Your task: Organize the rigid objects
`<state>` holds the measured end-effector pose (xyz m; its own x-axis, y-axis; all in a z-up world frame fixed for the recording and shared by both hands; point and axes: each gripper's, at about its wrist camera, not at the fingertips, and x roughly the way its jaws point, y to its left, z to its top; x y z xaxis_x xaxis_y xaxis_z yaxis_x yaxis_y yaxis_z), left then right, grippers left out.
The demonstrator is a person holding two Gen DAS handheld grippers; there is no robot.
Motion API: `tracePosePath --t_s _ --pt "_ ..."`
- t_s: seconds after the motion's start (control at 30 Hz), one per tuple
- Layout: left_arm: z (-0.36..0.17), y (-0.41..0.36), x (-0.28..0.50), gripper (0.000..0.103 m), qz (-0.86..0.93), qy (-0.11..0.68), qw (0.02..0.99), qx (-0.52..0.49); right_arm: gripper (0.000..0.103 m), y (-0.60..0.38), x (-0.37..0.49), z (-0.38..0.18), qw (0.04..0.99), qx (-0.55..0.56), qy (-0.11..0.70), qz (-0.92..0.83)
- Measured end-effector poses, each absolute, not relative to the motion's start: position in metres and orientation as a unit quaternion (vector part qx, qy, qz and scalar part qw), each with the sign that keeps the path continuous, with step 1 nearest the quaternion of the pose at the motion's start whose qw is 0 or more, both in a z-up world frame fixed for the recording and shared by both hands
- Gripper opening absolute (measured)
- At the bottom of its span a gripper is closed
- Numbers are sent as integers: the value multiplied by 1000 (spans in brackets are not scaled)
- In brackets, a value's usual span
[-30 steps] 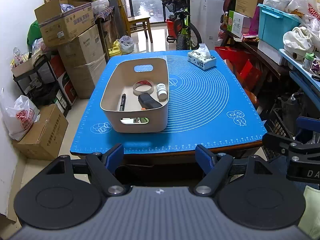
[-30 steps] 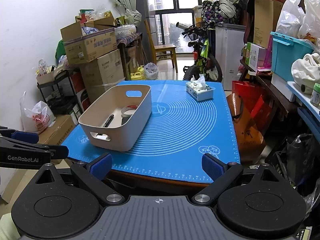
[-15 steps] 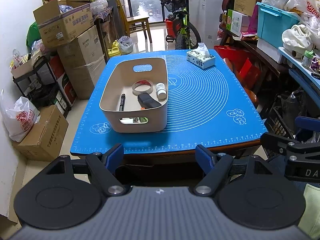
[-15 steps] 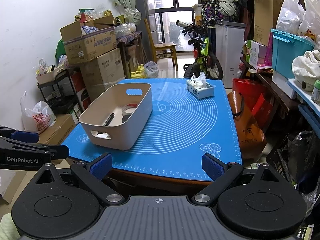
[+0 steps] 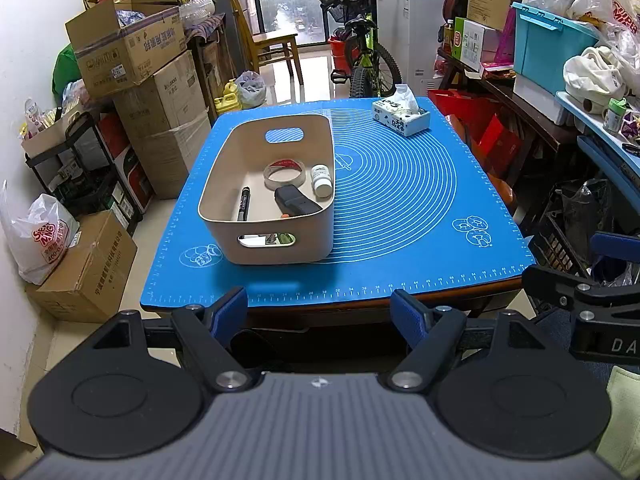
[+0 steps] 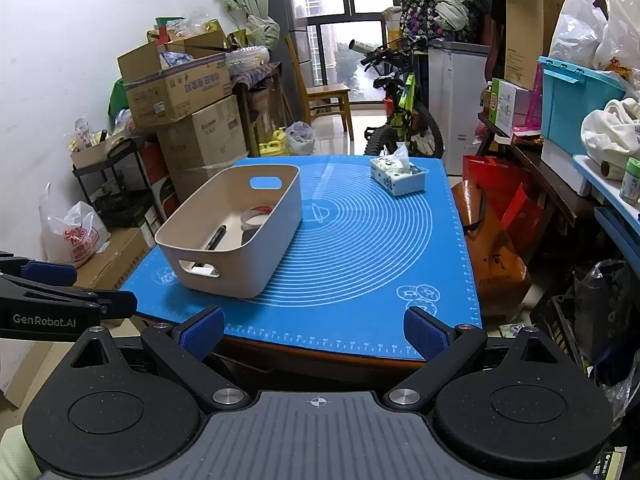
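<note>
Cluttered room, blue surface [image 5: 400,208] with beige bin [image 5: 264,240] holding tape roll [image 5: 285,172], marker [image 5: 243,209], white bottle [image 5: 321,180], maybe a black tool [image 5: 296,200]. Nothing moved lately. Left gripper [image 5: 318,310] and right gripper [image 6: 314,330] spread, empty, held back. Looks sorted.

Storage bin [image 5: 280,248]: smooth matt beige plastic. Baking mat [image 5: 420,200]: matt blue silicone-like sheet, white printed lines. Tape roll [image 5: 285,172]: glossy clear film. Cardboard boxes [image 5: 132,52], upper left: brown paper board. Gripper pads [image 6: 420,336]: ribbed blue rubber.
</note>
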<state>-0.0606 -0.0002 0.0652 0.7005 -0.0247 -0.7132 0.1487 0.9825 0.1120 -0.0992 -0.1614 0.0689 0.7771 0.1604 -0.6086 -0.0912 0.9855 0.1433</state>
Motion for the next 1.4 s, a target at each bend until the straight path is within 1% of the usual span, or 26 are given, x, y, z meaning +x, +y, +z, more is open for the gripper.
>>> tracePosePath --t_s 1.4 --pt "64 -4 -62 79 -50 387 917 86 96 -162 -100 63 940 52 332 68"
